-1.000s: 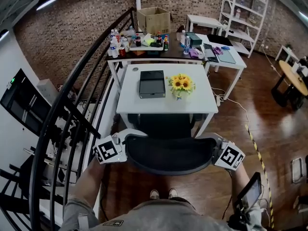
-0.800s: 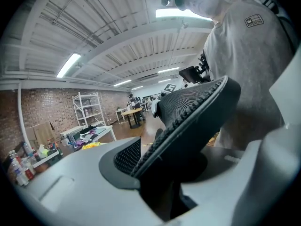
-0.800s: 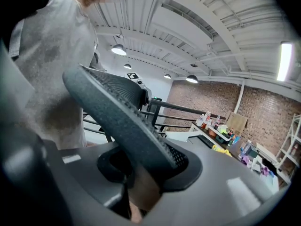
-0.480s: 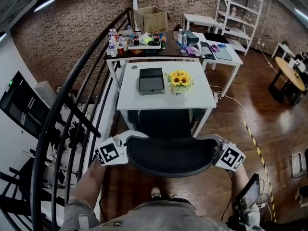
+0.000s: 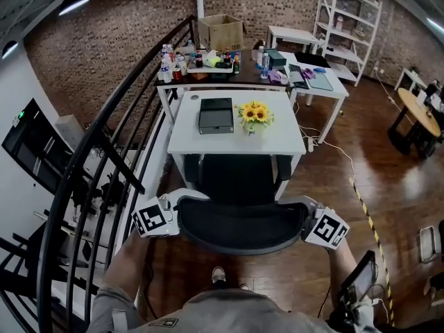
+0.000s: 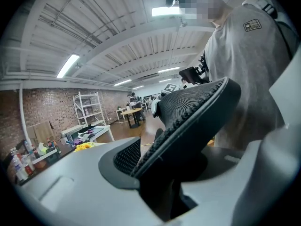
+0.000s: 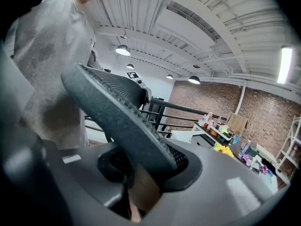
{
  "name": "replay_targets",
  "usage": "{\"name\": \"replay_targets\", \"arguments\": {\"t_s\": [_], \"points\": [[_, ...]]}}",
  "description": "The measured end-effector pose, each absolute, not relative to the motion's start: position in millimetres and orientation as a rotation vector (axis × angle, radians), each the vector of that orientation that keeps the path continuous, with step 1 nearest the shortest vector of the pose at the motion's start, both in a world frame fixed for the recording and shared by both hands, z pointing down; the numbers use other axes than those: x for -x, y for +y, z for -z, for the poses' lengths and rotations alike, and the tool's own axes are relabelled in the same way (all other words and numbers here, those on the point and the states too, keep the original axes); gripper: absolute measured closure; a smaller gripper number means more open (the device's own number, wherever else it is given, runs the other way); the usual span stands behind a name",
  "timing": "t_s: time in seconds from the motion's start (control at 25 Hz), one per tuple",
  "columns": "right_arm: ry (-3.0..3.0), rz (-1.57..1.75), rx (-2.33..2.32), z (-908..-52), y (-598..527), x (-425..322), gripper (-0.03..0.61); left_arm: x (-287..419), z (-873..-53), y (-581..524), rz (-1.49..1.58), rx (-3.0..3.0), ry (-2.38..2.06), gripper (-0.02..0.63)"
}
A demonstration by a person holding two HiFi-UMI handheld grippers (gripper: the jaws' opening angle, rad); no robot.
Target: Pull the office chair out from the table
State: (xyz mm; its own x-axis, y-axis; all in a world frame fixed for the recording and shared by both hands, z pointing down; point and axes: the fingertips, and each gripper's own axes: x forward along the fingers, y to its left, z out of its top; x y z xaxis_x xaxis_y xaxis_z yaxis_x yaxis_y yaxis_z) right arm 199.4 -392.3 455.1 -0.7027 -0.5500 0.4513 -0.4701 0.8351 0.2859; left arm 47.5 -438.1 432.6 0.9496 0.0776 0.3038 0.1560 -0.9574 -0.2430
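- The office chair backrest (image 5: 239,225) is being clamped on its left by the left gripper (image 5: 179,207).
- Its right edge is being clamped by the right gripper (image 5: 306,212).

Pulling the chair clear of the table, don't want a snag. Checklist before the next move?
1. left hand-held gripper shut on chair backrest edge: ok.
2. right hand-held gripper shut on the opposite edge: ok.
3. seat out from under table: cannot tell; its front meets the table's near edge.
4. Floor behind chair free: not ok; person's shoe is just behind the backrest.
5. sunflowers upright on table: ok.
6. railing apart from chair: ok.
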Motion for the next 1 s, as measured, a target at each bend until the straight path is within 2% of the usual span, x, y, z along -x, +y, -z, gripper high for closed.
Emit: {"name": "replay_targets", "arguments": {"t_s": [1.0], "points": [[-2.522,0.207,-0.724,-456,-249,-177,0.449,-28,-435,-301,0.409,2.832,-0.193,0.46]]}}
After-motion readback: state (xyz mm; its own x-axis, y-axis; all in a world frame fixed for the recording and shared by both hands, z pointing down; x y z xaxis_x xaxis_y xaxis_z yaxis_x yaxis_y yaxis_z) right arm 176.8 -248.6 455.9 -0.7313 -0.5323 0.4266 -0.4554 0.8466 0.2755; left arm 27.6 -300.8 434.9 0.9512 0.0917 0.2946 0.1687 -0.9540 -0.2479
